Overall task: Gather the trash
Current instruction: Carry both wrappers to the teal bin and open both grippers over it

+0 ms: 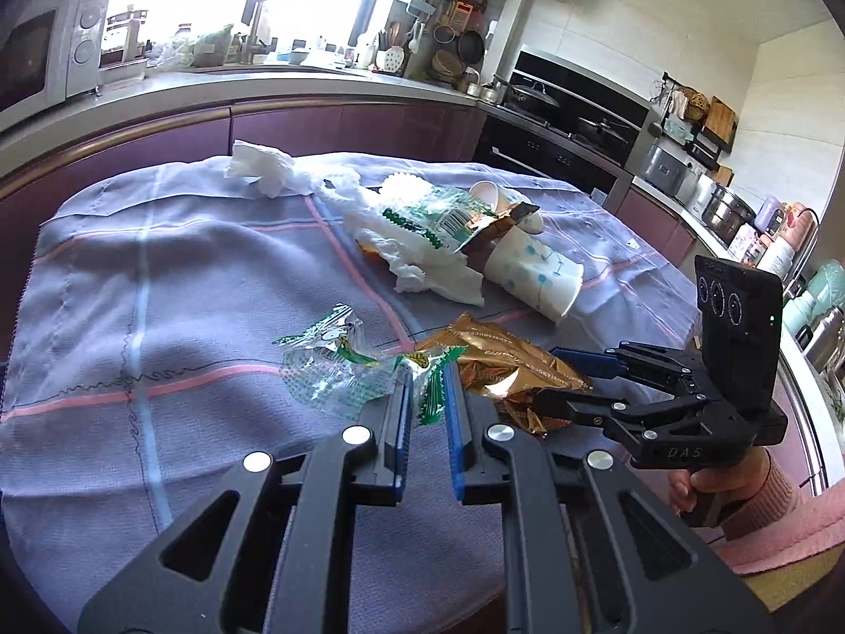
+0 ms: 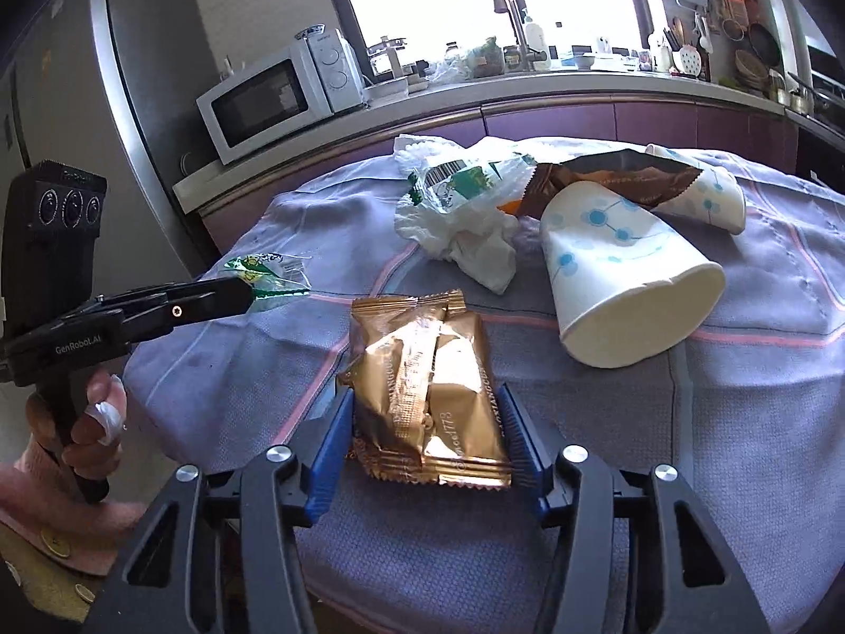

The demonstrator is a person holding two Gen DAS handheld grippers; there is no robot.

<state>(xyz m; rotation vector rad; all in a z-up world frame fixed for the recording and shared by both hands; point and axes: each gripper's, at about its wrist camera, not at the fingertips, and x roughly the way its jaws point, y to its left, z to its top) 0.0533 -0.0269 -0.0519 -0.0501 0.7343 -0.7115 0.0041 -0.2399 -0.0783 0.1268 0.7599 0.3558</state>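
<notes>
My left gripper (image 1: 429, 396) jaws are pinching a clear crinkly wrapper with green print (image 1: 338, 370), lifting its edge off the lilac checked cloth on the table (image 1: 158, 264). It is feeling light, limp and slippery. My right gripper (image 2: 428, 438) jaws are standing spread either side of a gold foil snack packet (image 2: 422, 385), pads flanking its long edges; whether they press I cannot tell. Foil is crushing easily, so I am judging mid-body as the best hold. Packet print is reading partly "since1778"; gripper body is reading "GenRobot.AI".

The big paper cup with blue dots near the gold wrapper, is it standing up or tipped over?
Tipped over. The paper cup lies on its side on the cloth, with its open mouth toward the camera and nothing visible inside.
</notes>
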